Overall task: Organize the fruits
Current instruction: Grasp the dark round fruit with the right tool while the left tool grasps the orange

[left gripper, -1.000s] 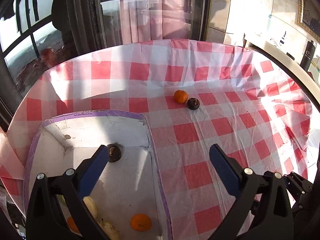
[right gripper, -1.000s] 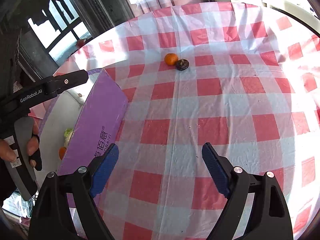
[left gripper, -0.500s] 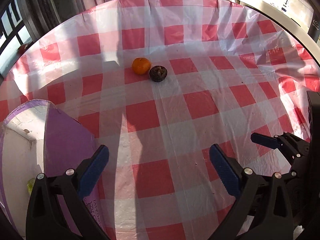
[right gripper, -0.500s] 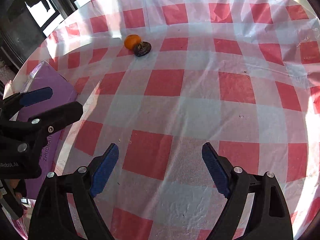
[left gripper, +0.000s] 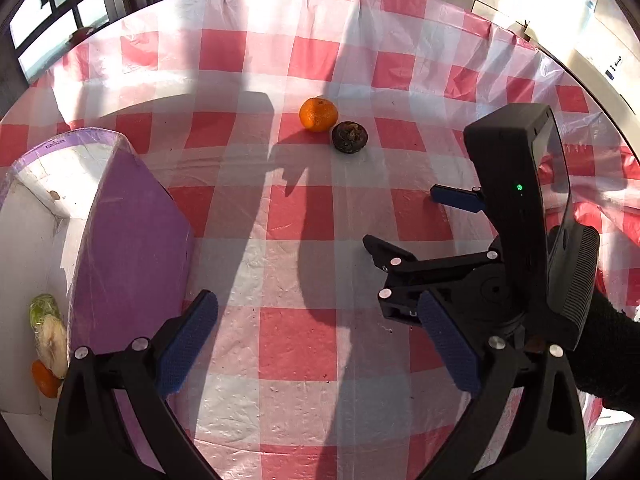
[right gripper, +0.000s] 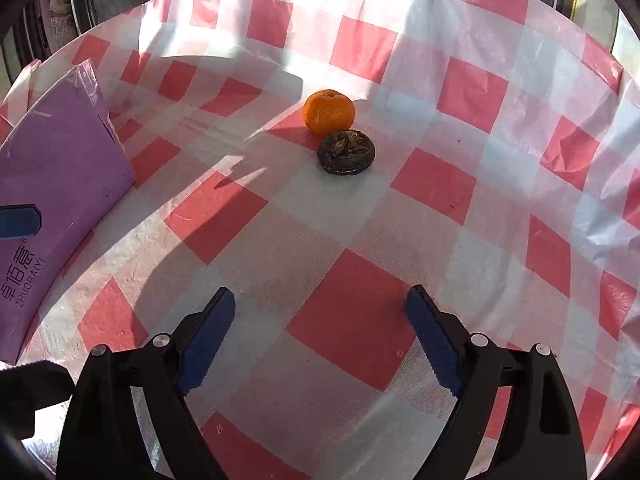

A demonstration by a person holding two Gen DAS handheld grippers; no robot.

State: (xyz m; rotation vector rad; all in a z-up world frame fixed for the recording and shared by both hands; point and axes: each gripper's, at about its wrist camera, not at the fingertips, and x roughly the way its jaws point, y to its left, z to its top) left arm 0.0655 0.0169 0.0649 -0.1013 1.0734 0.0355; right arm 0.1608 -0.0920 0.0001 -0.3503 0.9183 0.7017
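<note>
Two fruits are seen resting on a tabletop (right gripper: 352,344) covered by a thin, crinkled plastic cloth of red and white checks. A small round tangerine (right gripper: 329,112), bright orange with a dimpled skin, is set touching a dark fruit (right gripper: 346,151), which is squat, brown-black and wrinkled, with a dry leafy cap on top (possibly a mangosteen). To the left, a purple cardboard box (left gripper: 132,240) with a white inside is placed well apart from the pair; a tangerine in the box (left gripper: 44,378) and a pale, leafy item (left gripper: 50,332) are glimpsed in its near corner.

The right tool (right gripper: 320,340) is held low over the cloth with its blue-padded fingers spread wide and nothing between them, the fruits lying ahead of it. The left tool (left gripper: 316,348) is likewise held wide apart and empty, nearer the box.

The step in hand is judged to be a reach for one of the two fruits. Because they are touching, the nearer dark fruit would best be approached from above, so that the tangerine is not nudged and rolled away. A gentle closing is advised, as soft skins could be bruised and the slick cloth could be dragged.
</note>
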